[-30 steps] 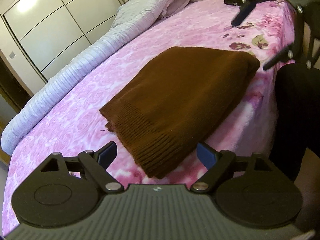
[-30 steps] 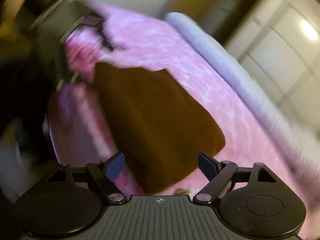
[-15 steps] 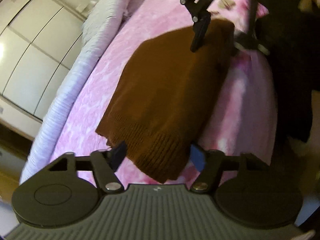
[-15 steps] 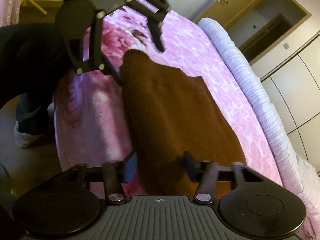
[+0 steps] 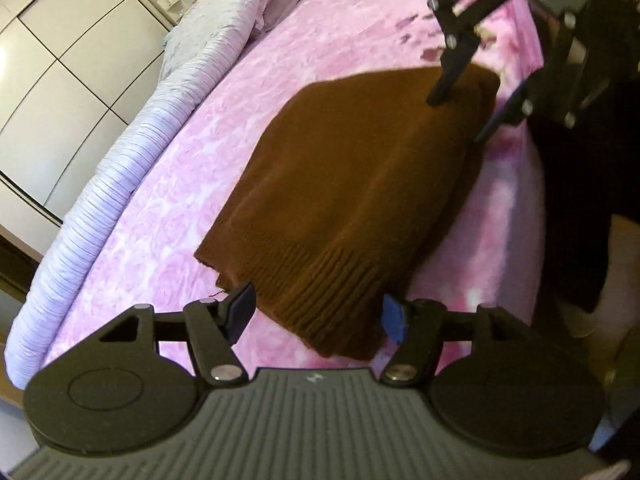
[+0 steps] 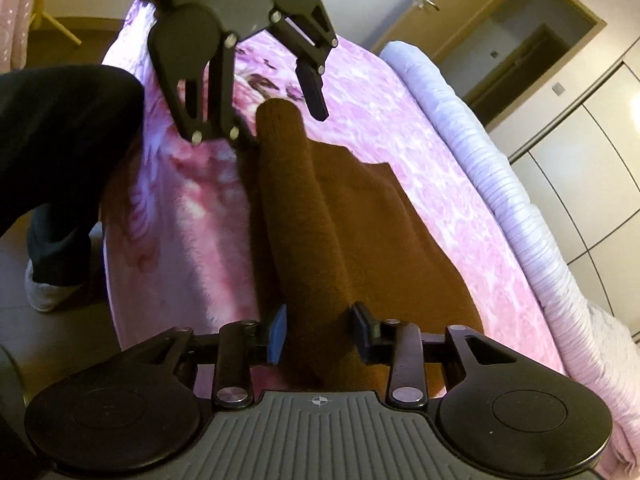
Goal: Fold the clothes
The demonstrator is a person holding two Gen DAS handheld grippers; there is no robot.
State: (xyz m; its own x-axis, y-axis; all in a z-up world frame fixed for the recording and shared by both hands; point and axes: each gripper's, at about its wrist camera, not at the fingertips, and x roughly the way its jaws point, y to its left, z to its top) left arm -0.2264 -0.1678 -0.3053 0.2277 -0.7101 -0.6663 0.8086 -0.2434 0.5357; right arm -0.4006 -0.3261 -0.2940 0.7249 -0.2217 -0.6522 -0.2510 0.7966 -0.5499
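A folded brown knit sweater (image 5: 352,184) lies on the pink floral bedspread (image 5: 240,132) near the bed's edge. My left gripper (image 5: 316,314) is open, its fingers on either side of the ribbed hem corner. My right gripper (image 6: 320,334) has its jaws partly closed around the sweater's folded edge (image 6: 304,240) at the other end; the pads sit close to the cloth. Each gripper shows in the other's view: the right one (image 5: 460,92) over the far corner, the left one (image 6: 280,108) at the far end of the fold.
A rolled lilac quilt (image 5: 120,168) runs along the far side of the bed. White wardrobe doors (image 5: 48,60) stand behind it. The person's dark-trousered leg (image 6: 52,128) stands by the bed edge. A wooden door (image 6: 492,12) is at the back.
Both grippers have come down to the sweater's opposite ends. The right jaws have narrowed around the folded edge. The left jaws now straddle the hem.
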